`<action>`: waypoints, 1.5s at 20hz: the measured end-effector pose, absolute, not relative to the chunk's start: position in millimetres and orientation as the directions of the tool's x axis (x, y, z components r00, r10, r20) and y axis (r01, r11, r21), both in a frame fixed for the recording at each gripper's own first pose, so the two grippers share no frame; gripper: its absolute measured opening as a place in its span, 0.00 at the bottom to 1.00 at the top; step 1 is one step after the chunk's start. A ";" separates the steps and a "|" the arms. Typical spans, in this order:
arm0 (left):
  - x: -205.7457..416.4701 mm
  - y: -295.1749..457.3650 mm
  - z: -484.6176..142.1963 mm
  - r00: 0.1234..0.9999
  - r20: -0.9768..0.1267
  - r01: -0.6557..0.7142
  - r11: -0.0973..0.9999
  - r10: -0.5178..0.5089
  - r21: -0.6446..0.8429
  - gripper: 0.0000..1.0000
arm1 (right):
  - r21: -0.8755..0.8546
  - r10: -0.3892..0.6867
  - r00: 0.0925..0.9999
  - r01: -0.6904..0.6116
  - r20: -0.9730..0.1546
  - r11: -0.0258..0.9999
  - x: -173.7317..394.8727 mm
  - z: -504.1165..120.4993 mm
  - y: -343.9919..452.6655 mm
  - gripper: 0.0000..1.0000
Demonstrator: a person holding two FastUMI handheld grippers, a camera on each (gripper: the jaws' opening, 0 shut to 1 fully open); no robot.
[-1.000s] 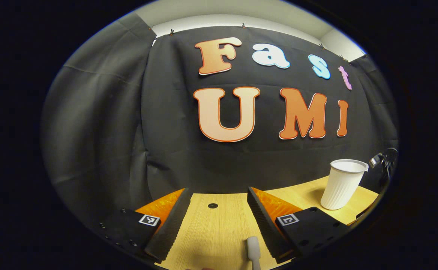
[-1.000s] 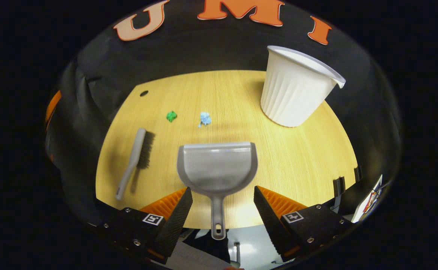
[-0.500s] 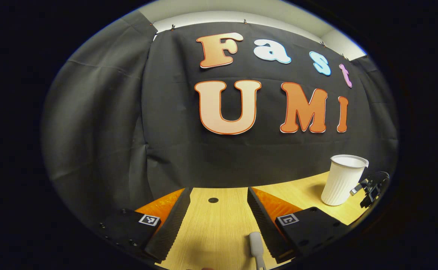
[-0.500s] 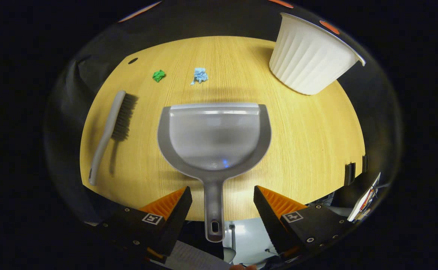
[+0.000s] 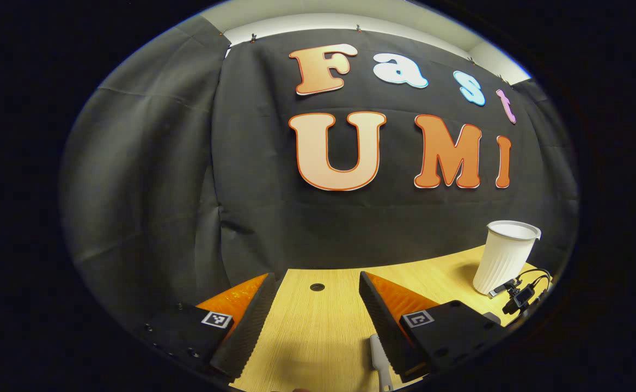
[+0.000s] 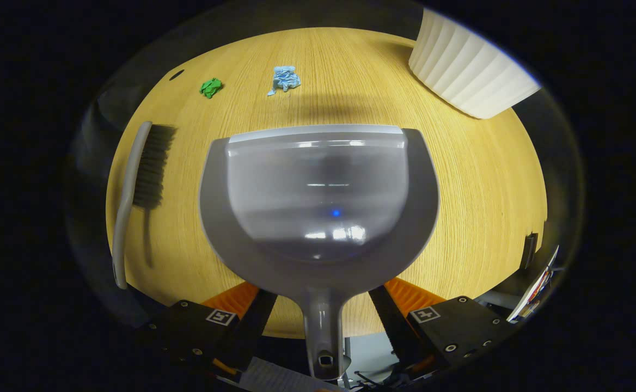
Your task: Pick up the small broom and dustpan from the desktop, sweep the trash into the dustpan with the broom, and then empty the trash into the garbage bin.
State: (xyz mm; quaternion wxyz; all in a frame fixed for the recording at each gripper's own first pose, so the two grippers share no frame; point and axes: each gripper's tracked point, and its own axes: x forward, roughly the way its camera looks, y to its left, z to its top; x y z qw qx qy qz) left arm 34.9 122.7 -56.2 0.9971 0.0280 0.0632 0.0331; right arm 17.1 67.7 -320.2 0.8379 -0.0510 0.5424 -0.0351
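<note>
Right gripper (image 6: pixel 322 296) fingers wide astride dustpan (image 6: pixel 318 201) handle, at table (image 6: pixel 487 179) edge; left gripper (image 5: pixel 313 305) wide, broom (image 5: pixel 379 359) handle seemingly beside one finger.

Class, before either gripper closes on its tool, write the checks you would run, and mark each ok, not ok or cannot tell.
1. Right gripper open, one finger each side of the dustpan handle: ok.
2. Fingers already pressing the handle: cannot tell.
3. Left gripper open: ok.
4. Broom handle centred between the left fingers: not ok, its tip lies against one finger.
5. Green scrap and blue scrap lie beyond the dustpan lip: ok.
6. Bin upright on the desk: ok.
</note>
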 end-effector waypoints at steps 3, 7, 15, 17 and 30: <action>35.7 127.8 -57.5 0.988 -0.125 -0.078 0.995 0.086 0.069 0.99 | -0.142 -0.121 0.407 -0.021 -0.905 0.990 18.9 -324.9 65.2 1.00; 36.4 127.5 -62.6 0.986 -0.139 -0.083 0.994 0.091 0.066 0.98 | -0.148 -0.121 0.422 -0.032 -0.898 0.988 24.3 -328.0 65.9 0.75; 39.4 120.8 -64.6 0.984 -0.154 -0.074 0.995 0.085 0.073 0.99 | -0.189 -0.137 0.494 -0.057 -0.859 0.980 32.3 -323.3 59.0 0.29; 40.4 116.1 -66.6 0.983 -0.165 -0.065 0.995 0.076 0.070 0.98 | -0.184 -0.136 0.486 -0.054 -0.863 0.981 31.6 -324.9 58.7 0.29; 0.9 50.1 -247.3 0.641 -0.763 0.054 0.997 -0.082 -0.061 0.98 | -0.187 -0.132 0.458 -0.078 -0.879 0.979 37.1 -332.7 58.5 0.28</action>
